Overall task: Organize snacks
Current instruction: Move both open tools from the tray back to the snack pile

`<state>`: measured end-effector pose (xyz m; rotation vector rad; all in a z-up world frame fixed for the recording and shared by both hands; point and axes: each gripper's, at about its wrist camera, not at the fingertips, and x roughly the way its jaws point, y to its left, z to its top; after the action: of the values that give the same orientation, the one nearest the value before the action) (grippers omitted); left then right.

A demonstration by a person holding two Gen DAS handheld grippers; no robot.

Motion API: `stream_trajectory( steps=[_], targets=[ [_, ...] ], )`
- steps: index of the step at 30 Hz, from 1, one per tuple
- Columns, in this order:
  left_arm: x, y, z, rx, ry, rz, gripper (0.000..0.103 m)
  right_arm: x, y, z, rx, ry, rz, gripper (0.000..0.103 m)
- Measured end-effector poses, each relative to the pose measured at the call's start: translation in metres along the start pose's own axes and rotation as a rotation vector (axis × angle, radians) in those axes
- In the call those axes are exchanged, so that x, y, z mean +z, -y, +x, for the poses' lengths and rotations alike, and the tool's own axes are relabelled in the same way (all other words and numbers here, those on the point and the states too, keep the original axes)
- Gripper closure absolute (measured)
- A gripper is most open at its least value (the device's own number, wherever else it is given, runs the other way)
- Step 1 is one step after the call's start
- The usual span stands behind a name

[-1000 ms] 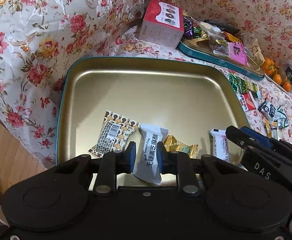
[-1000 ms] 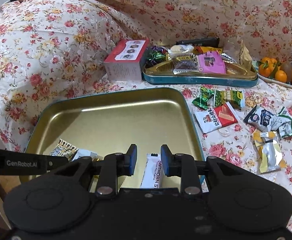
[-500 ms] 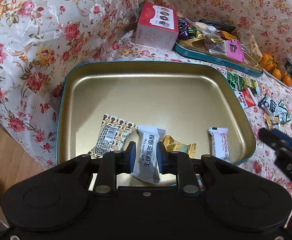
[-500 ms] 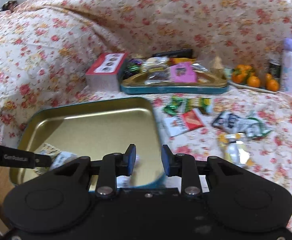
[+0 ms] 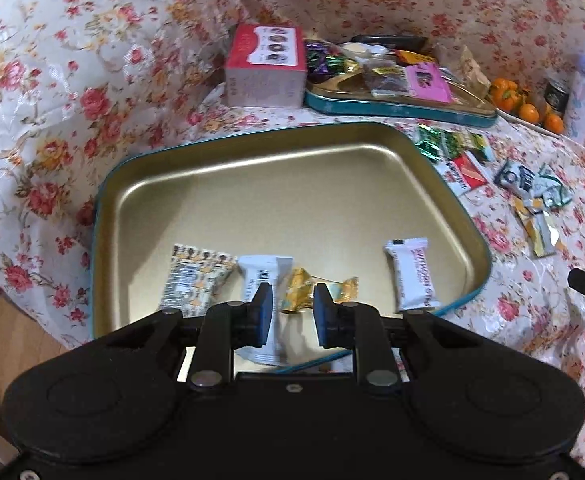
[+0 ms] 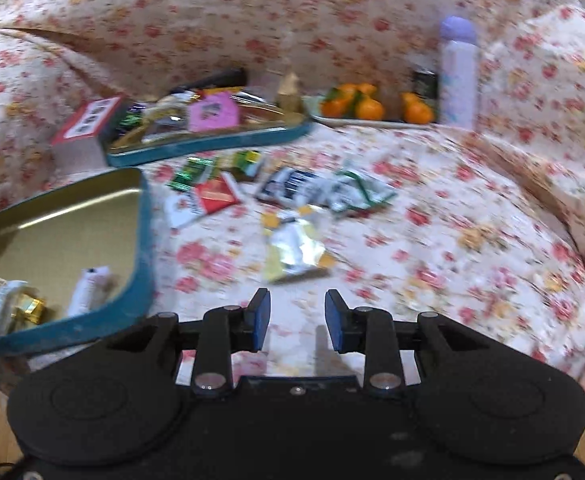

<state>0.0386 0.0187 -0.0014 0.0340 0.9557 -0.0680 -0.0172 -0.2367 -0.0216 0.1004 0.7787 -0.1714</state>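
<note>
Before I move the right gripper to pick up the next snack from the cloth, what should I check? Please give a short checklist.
1. Right gripper empty: ok; its jaws are opening, nothing between them.
2. Yellow packet free to take: ok; nothing lies on it on the cloth.
3. Right gripper over the yellow packet: not ok; it lies ahead of the gripper.
4. Room in the tray: ok; its far half is bare.
5. Left gripper empty: ok; pads apart, white packet beside one of them.
</note>
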Motion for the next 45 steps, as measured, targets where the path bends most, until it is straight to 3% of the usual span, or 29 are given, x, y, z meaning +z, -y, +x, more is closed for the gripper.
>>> stream_trajectory(
  steps=[10,15,19,26,33,45],
  targets=[
    [-0.011,0.048,-0.012,-0.035,0.099,0.065,0.074,-0.003,0.034,0.013,-0.005,-0.015,0.062,0.07],
    [-0.007,0.079,-0.016,-0.106,0.082,0.057,0.074,-0.002,0.045,0.017,0.003,-0.008,0.074,0.07],
    [0.006,0.109,-0.018,-0.109,0.104,0.108,0.074,0.003,0.052,0.021,0.007,0.007,0.081,0.07],
    [0.038,0.14,0.004,-0.131,0.09,0.115,0.073,0.016,0.058,0.032,0.031,0.024,0.109,0.069],
    [0.069,0.138,0.038,-0.131,0.016,0.042,0.073,0.033,0.047,0.049,0.071,0.047,0.08,0.068],
    [0.145,0.124,0.088,-0.049,-0.056,-0.101,0.073,0.049,0.023,0.071,0.092,0.098,0.0,0.067]
  ],
)
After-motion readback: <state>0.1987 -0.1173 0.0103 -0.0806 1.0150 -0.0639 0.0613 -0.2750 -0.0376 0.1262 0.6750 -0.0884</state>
